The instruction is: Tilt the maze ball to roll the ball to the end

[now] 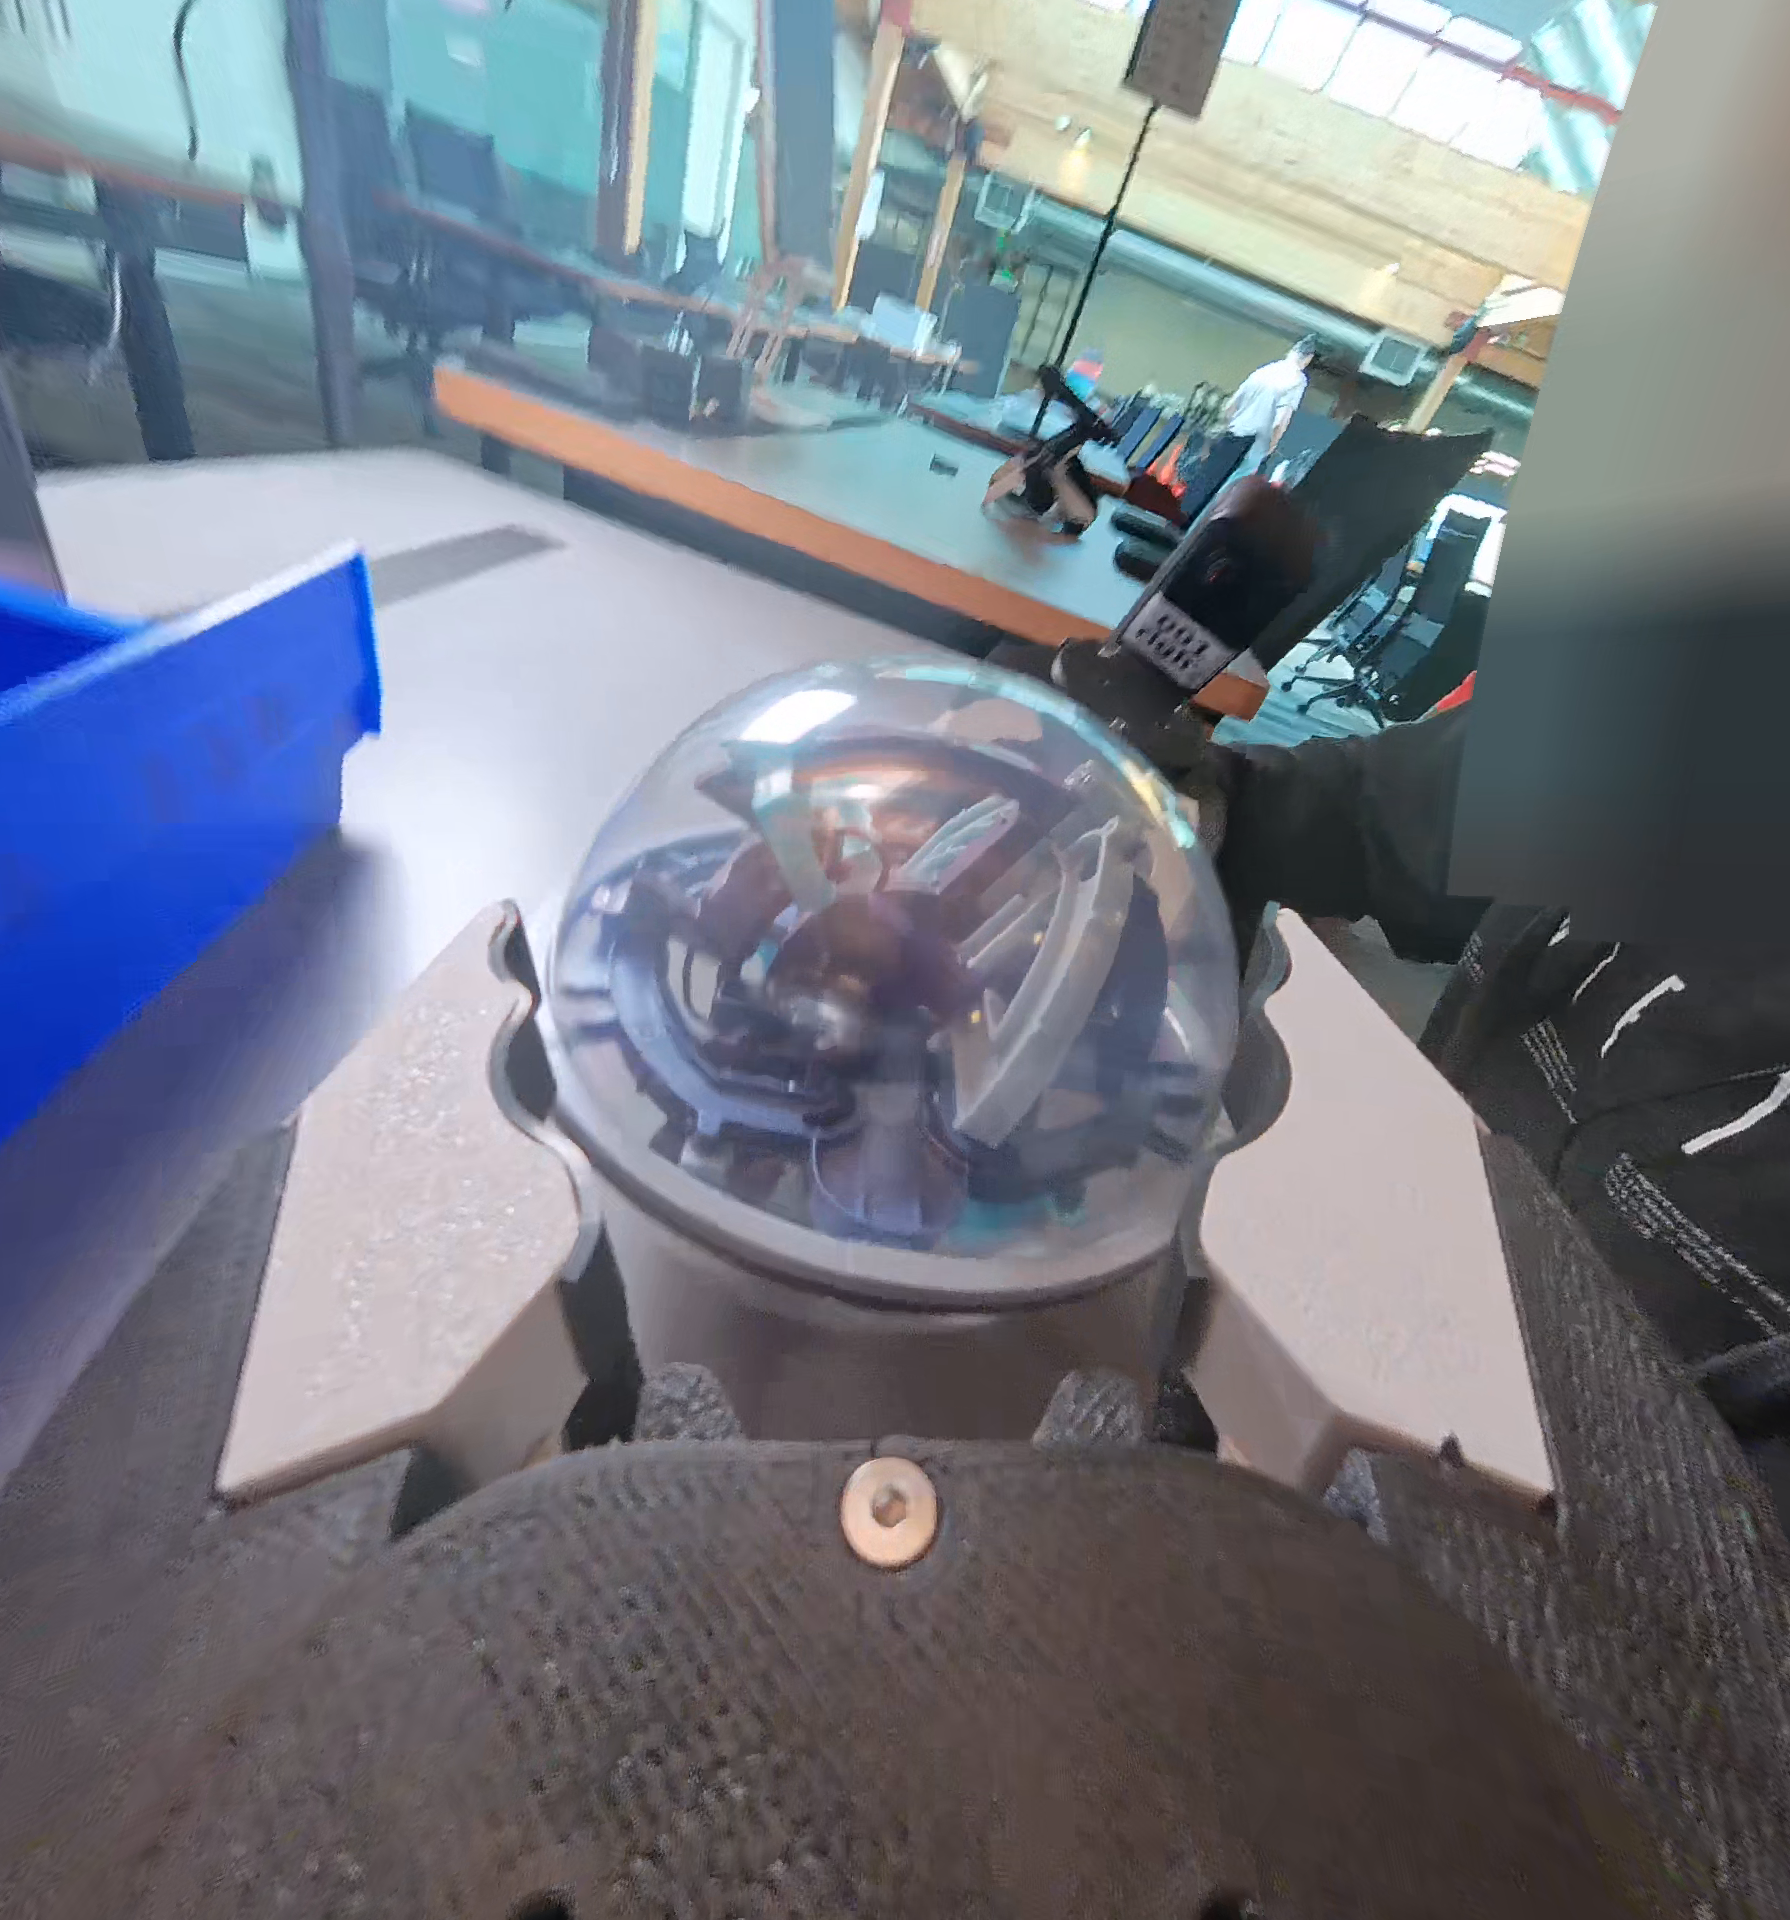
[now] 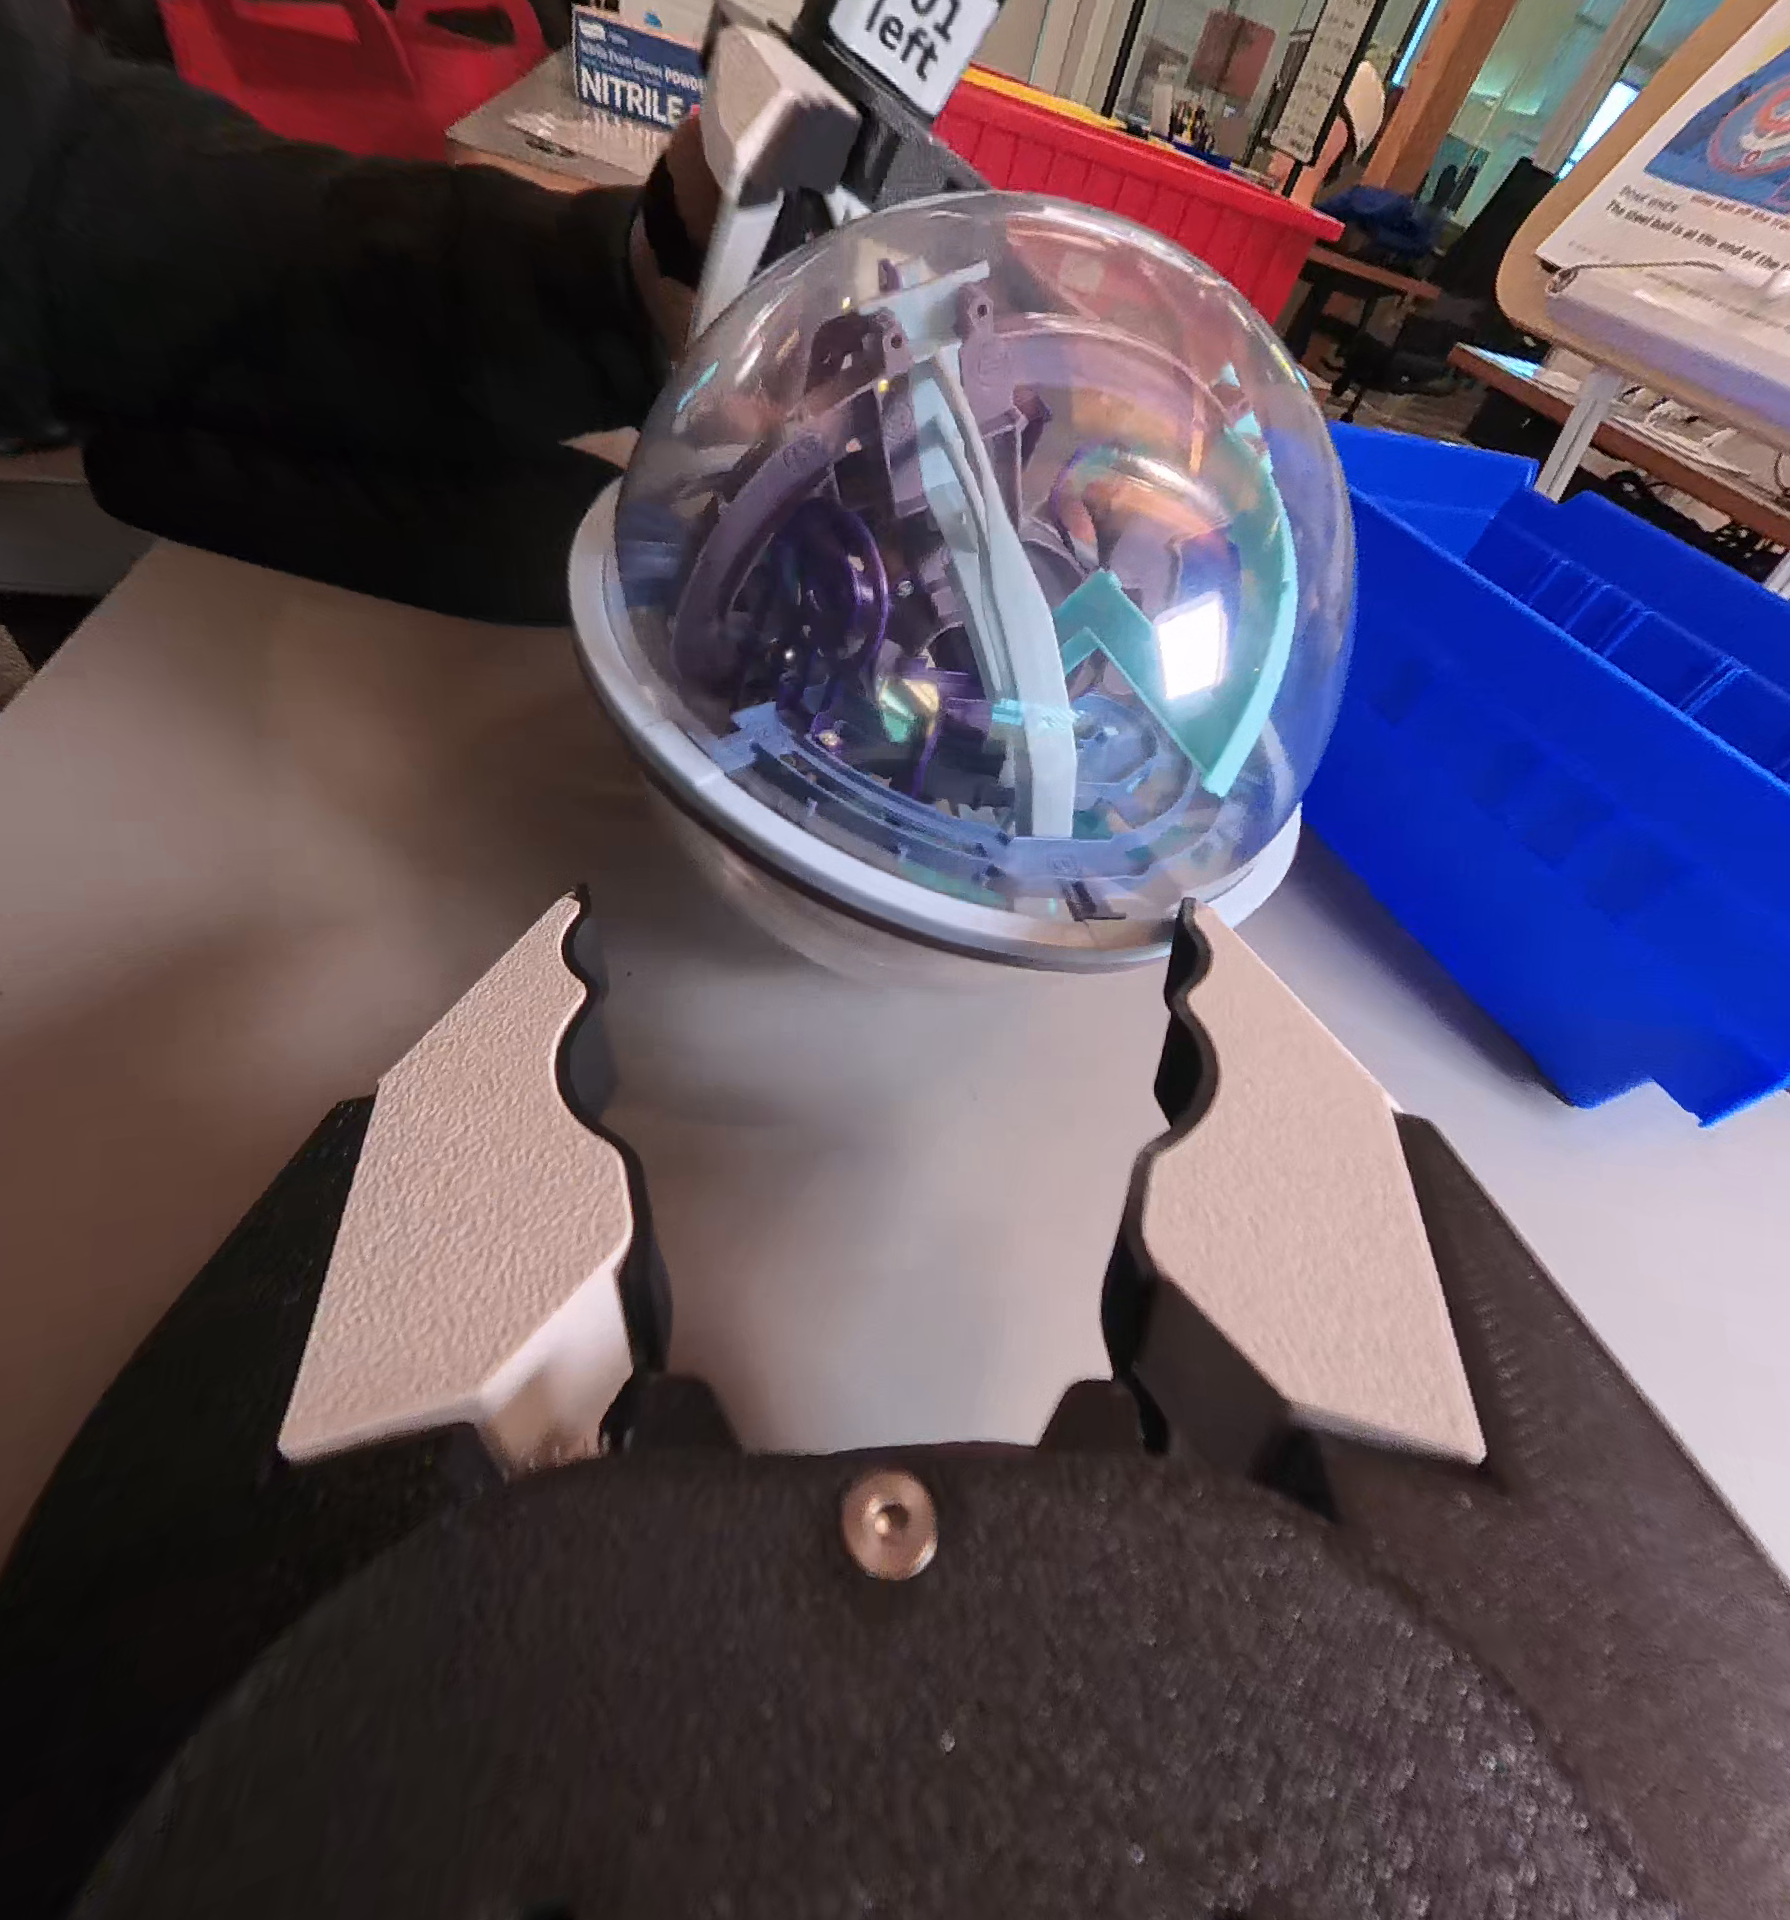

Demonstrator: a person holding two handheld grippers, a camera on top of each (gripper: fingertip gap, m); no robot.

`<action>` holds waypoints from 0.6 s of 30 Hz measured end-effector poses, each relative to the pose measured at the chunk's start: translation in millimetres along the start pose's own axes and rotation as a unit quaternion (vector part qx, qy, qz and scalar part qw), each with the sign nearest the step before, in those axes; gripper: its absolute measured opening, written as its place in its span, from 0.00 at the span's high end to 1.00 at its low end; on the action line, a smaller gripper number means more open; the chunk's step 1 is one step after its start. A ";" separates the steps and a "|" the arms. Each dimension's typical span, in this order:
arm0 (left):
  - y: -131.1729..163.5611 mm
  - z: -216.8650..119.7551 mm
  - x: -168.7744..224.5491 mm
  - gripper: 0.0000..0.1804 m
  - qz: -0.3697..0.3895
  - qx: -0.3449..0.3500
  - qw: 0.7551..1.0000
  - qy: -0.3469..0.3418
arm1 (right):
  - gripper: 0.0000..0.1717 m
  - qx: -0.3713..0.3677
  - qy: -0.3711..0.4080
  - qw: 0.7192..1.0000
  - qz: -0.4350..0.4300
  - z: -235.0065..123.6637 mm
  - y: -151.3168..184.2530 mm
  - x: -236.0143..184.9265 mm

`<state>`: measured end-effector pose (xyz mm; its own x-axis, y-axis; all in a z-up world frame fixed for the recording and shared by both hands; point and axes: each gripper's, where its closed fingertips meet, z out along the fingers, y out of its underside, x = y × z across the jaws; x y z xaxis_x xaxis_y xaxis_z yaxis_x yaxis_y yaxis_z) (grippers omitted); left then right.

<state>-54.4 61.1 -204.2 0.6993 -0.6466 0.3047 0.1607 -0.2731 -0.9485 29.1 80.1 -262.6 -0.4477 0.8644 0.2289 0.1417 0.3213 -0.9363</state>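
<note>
Left wrist view: your left gripper (image 1: 891, 997) fingers (image 1: 403, 1143) pinch clear plastic maze ball (image 1: 891, 935) at its grey equator band, one each side. Ball tilted, raised off pale surface (image 1: 558, 665). Right wrist view: your right gripper (image 2: 886, 956) fingers (image 2: 475, 1174) spread, holding nothing, just below ball; right fingertip close to band, contact unclear. Blue plastic bin (image 2: 1597, 779) right of ball.

Blue bin (image 2: 1597, 748), red bin (image 2: 1130, 177) — pale table (image 2: 195, 883)
</note>
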 end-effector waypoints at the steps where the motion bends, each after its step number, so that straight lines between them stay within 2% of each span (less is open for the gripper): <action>1: 7.8 -2.0 -3.7 0.25 -0.019 -0.023 1.000 -0.004 | 0.38 0.003 -0.002 1.000 0.005 0.5 -1.1 -0.3; 3: 24.3 -3.6 -6.8 0.23 -0.049 -0.064 0.997 -0.005 | 0.37 0.009 -0.004 1.000 0.016 0.9 -3.6 -0.6; 8: 30.9 1.4 -7.8 0.22 -0.048 -0.075 0.996 -0.008 | 0.38 0.017 -0.006 0.999 0.031 -0.4 -6.4 0.1; 11: 32.7 0.6 -4.2 0.22 0.025 -0.087 0.996 -0.014 | 0.39 0.034 -0.020 0.998 0.053 -4.2 -12.3 -0.9; 14: 34.6 2.1 -2.0 0.22 0.098 -0.106 0.989 -0.033 | 0.43 0.061 -0.046 0.991 0.113 -13.8 -19.6 5.8; 18: 36.0 4.5 2.7 0.22 0.194 -0.125 0.972 -0.046 | 0.39 0.050 -0.059 0.978 0.192 -18.0 -16.1 25.3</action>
<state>-43.6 52.7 -238.0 0.7343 -0.6726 -0.0919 -0.2934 -0.1924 -0.9364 31.4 103.7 -236.9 -0.4774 0.8620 -0.1706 0.2348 -0.0619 -0.9701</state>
